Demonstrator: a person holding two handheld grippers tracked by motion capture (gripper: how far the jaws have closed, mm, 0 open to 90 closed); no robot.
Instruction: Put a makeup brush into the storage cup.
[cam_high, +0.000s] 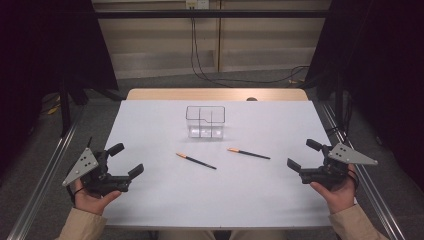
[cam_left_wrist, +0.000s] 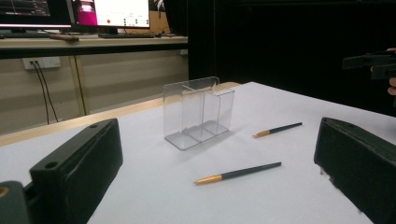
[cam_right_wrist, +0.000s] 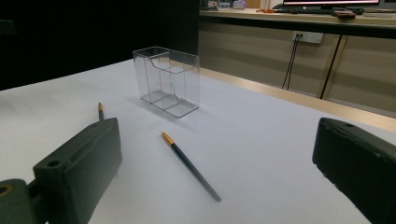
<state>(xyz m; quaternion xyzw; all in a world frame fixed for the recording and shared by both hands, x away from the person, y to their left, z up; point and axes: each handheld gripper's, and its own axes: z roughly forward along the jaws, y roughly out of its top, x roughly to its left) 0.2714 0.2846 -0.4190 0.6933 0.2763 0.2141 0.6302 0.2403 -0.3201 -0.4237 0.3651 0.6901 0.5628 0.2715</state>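
Clear organizer (cam_high: 205, 121) w/ empty compartments, 2 pens (cam_high: 196, 161) nearby, both grippers (cam_high: 125, 160) released

No text, label, brand or number can be read anywhere. The monitors (cam_left_wrist: 122, 11) behind the counter (cam_left_wrist: 261, 140) glow with coloured panels, but their contents are too blurred to make out.

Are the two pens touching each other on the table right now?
Apart. The high view shows bare white table between the left pen and the right pen; the left gripper view shows the same gap.
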